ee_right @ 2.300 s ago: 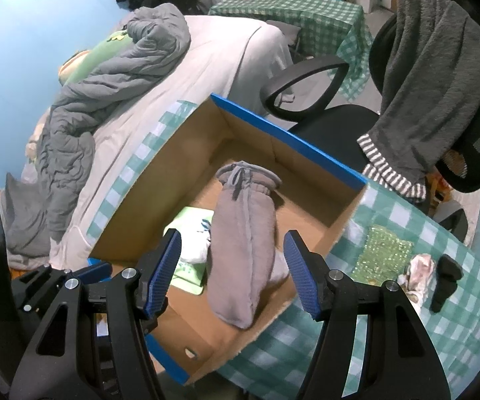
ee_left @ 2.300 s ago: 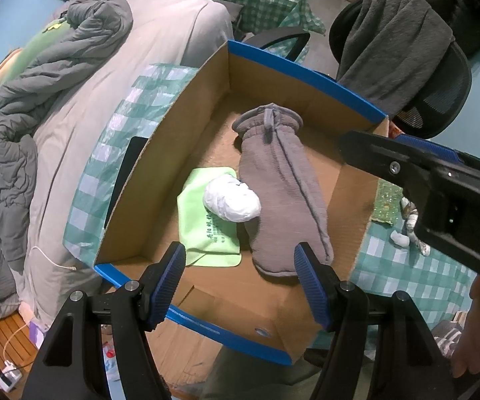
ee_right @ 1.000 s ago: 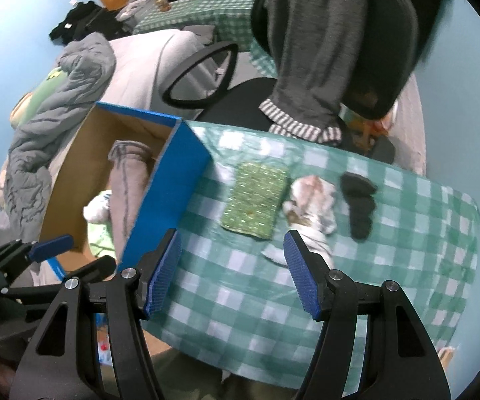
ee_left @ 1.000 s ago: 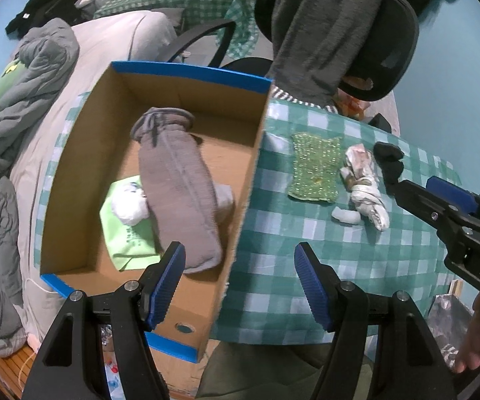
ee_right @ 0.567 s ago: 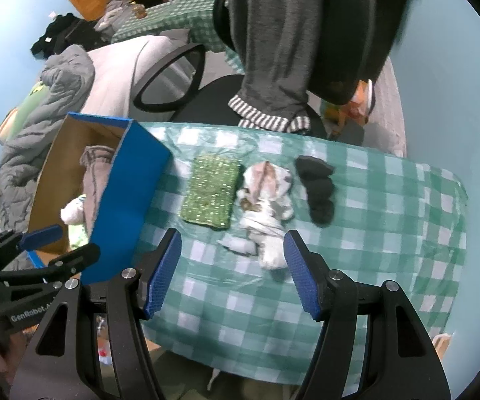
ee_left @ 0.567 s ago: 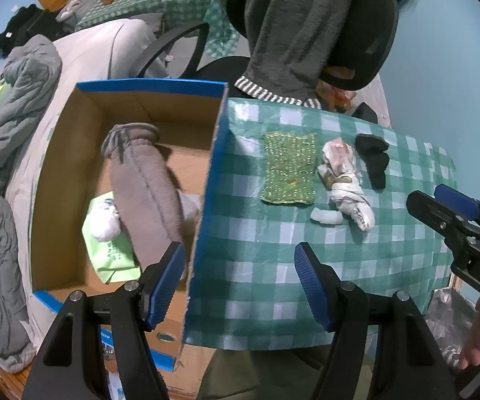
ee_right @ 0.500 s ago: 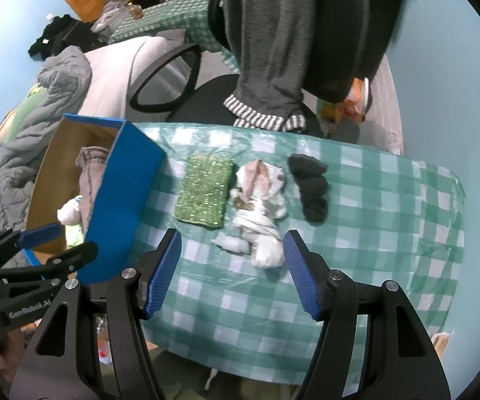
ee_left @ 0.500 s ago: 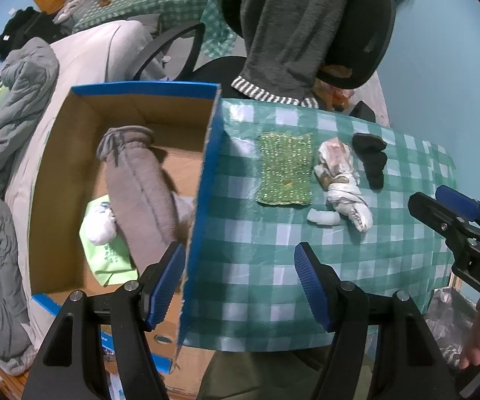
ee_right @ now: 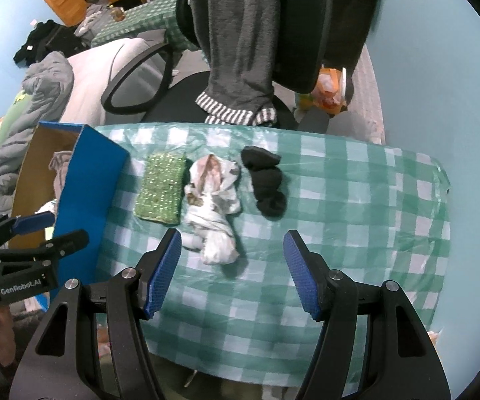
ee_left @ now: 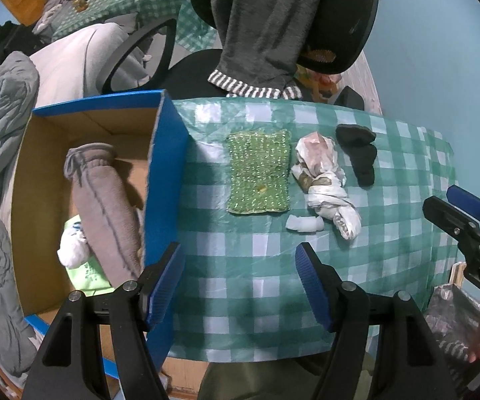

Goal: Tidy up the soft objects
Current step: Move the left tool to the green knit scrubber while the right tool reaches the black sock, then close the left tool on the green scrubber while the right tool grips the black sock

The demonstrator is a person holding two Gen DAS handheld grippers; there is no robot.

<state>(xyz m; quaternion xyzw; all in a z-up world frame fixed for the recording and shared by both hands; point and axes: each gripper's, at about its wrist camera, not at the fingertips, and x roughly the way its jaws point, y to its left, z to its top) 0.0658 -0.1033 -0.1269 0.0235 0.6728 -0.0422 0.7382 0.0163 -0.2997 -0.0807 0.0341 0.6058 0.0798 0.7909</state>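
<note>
Both viewpoints have been swung away from the open brown cardboard box with blue-taped rim (ee_left: 159, 153), over which they were aimed a couple of seconds ago, and are now directed at the green-and-white checked tabletop (ee_left: 240, 283). The box is seen off the tabletop's left edge, with its blue wall touching that edge. Inside it a long grey fleece pouch with a drawstring neck (ee_left: 106, 206), a white crumpled wad (ee_left: 71, 250) and a flat pale-green packet (ee_left: 88, 275) are already lodged, so that part of the sorting can be judged done.

The left gripper (ee_left: 240, 280) is held with its blue-padded jaws spread wide and nothing between them; it hangs above the near edge of the tabletop. The right gripper (ee_right: 231, 270) is likewise spread and empty, with its gap lined up on the crumpled white-and-brown patterned cloth bundle (ee_right: 214, 203).

Three soft items are left in a row toward the far edge: a flat green knitted square (ee_right: 161, 188) nearest the box, the patterned bundle in the middle, and a rolled black sock (ee_right: 266, 181) to its right. A small white scrap (ee_left: 305, 224) lies just beside the bundle's near end. The shift is best read as a turn toward the next pickup, probably the bundle, which is loose and may unfold when lifted.
</note>
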